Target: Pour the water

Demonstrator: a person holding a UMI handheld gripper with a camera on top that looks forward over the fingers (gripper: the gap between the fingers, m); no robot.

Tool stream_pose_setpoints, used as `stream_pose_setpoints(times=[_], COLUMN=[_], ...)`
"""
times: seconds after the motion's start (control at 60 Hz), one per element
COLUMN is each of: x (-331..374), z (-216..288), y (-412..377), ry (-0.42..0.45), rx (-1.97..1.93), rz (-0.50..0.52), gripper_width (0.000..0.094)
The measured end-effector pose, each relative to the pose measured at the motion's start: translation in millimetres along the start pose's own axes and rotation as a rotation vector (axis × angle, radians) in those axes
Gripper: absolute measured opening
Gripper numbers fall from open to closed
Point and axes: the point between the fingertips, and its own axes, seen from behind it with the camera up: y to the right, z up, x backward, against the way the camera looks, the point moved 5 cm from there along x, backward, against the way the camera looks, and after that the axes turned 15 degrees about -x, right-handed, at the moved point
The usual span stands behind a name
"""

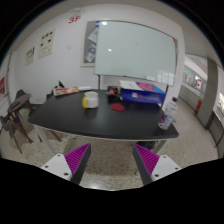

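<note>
Dark table (90, 118) well ahead; open, empty gripper (108, 160) faces a bottle (166, 121) (upright) at its right corner.

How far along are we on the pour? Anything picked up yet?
Nothing looks done. The gripper is open and empty, well back from the dark table. A clear bottle stands at the table's near corner, untouched. Approach, grasp and pour all remain.

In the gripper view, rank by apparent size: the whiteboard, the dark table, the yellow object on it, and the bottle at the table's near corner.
1. Whiteboard
2. Dark table, though foreshortened, so close to the whiteboard
3. Yellow object and bottle: look alike, unranked

The gripper hangs open, short of the table.
</note>
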Motion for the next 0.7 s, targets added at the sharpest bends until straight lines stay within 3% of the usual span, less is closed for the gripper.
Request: stream_pose_setpoints(times=[0.133,0.333,0.6,0.7], x=[-55,-145,-230,-249], z=[9,61,124,135], y=[104,220,286,291], ry=[0.006,0.081,0.168,0.191], rx=[-0.043,-0.083,-0.088,-0.088], rz=[-0.073,-0.12,-0.088,-0.071], gripper_width=[0.084,0.0838,0.0835,0.0766])
